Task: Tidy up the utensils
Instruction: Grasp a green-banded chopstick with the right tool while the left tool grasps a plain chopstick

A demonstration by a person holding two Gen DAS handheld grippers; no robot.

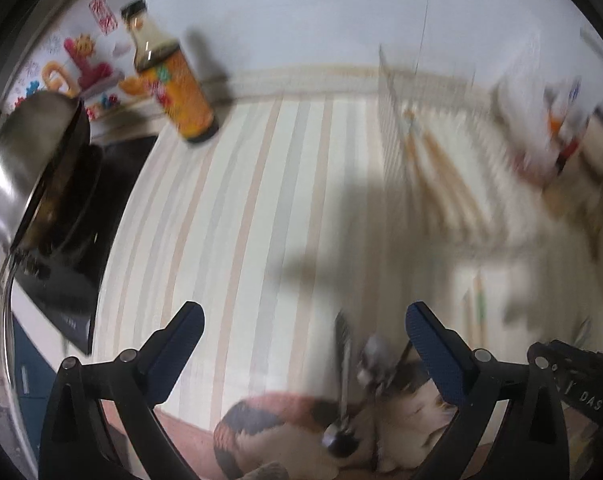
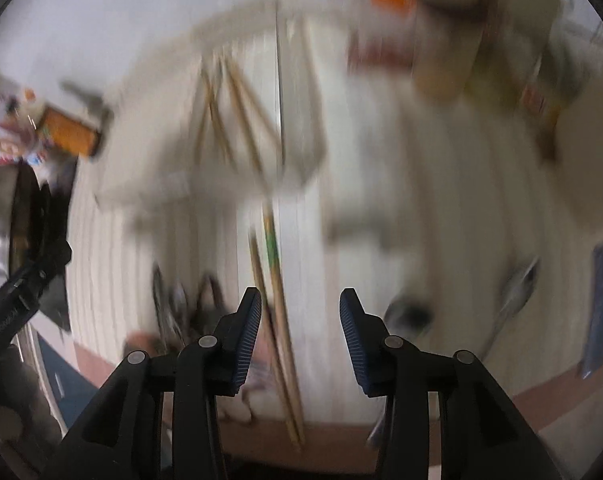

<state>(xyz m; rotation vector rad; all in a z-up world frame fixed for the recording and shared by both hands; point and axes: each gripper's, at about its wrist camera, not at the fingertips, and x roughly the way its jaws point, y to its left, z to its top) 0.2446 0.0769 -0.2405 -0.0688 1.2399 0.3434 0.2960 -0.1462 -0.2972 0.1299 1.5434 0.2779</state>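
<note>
My left gripper [image 1: 303,322] is open and empty above the striped table. A metal spoon [image 1: 343,396] and other blurred cutlery [image 1: 375,360] lie just below and right of its middle, near the table's front edge. My right gripper [image 2: 299,312] is open and empty. A pair of wooden chopsticks [image 2: 275,308] with a green band lies on the table under its left finger. A white organizer tray [image 2: 221,128] holding several chopsticks sits farther back; it also shows in the left wrist view [image 1: 425,128]. A metal spoon [image 2: 513,296] lies at the right.
An orange-labelled sauce bottle [image 1: 169,76] stands at the back left. A steel pot [image 1: 25,164] sits on a black stove [image 1: 85,216] at the left. Blurred packages [image 2: 441,28] stand at the back right. A calico cat [image 1: 285,436] lies below the table's front edge.
</note>
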